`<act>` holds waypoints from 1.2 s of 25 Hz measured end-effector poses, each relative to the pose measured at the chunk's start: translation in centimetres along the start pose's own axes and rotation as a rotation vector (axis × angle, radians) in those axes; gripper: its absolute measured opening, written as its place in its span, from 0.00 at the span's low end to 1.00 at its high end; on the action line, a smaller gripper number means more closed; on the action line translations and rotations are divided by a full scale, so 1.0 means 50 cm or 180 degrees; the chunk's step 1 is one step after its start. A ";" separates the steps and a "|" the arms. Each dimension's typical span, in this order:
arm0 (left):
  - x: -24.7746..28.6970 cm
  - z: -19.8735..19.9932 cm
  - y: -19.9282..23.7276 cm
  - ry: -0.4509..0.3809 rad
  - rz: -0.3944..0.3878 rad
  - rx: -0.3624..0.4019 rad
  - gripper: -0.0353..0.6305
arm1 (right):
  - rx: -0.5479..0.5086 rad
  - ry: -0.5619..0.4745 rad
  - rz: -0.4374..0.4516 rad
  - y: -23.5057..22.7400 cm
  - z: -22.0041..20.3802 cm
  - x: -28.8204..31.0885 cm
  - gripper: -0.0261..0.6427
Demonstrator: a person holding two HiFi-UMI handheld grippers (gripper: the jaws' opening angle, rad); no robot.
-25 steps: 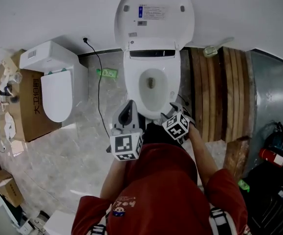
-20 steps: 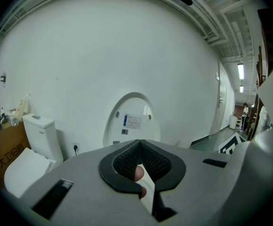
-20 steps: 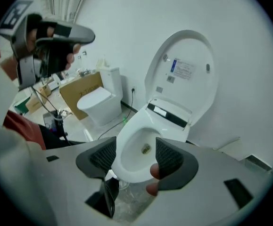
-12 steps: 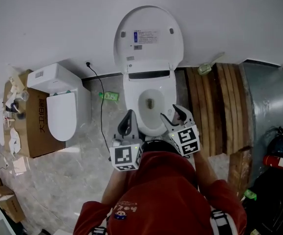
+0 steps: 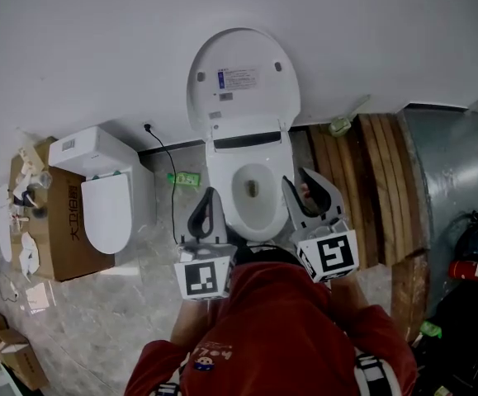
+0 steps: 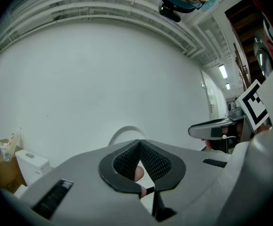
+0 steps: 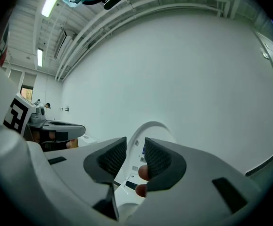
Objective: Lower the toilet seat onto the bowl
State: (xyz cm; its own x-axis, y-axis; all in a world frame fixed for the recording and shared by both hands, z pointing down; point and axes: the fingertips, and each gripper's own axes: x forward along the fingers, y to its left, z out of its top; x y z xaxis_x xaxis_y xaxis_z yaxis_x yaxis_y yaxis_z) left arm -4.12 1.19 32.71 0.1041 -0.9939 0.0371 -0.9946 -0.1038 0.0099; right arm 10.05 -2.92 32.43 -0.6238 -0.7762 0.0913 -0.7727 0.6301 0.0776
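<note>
1. At far left, a second toilet (image 5: 106, 196) stands just beside a cardboard box (image 5: 61, 229), both against the wall (image 5: 98, 48).
2. A black cable (image 5: 171, 196) runs down from the wall to the floor between that toilet and the bowl, with a small green object (image 5: 187, 177) beside it.
3. Your left gripper (image 5: 209, 200) (image 6: 139, 142) is at the near left edge of the bowl. Its jaws are pressed together at the tips with nothing between them.
4. The toilet seat (image 5: 243, 81) (image 7: 150, 131) is raised. It stands upright at the far side of the bowl (image 5: 227, 176), against the wall, with its labelled underside facing you. Neither gripper touches it.
5. Your right gripper (image 5: 309, 190) (image 7: 135, 147) is at the near right edge of the bowl. Its jaws have just been closing and now stand a narrow gap apart, with nothing between them. The raised seat shows beyond the gap.
6. Right of the bowl, wooden planks (image 5: 371, 180) run from the wall toward you.
</note>
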 end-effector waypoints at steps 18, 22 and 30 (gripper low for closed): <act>-0.020 0.063 0.000 -0.0178 0.0040 0.0111 0.07 | -0.0154 -0.0232 -0.0268 -0.002 0.049 -0.023 0.06; -0.025 0.053 0.004 -0.0122 0.0049 0.0140 0.07 | -0.0160 -0.0220 -0.0265 0.002 0.043 -0.025 0.06; -0.016 0.036 0.015 -0.0117 0.0086 0.0146 0.07 | -0.0185 -0.0212 -0.0241 0.004 0.041 -0.020 0.06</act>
State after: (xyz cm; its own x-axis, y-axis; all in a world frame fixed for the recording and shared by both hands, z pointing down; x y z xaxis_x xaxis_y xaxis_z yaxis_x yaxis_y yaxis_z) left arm -4.97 1.83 30.89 0.0776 -0.9970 -0.0001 -0.9963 -0.0776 -0.0366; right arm 10.26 -2.06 30.30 -0.5720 -0.8201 0.0170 -0.8108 0.5684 0.1395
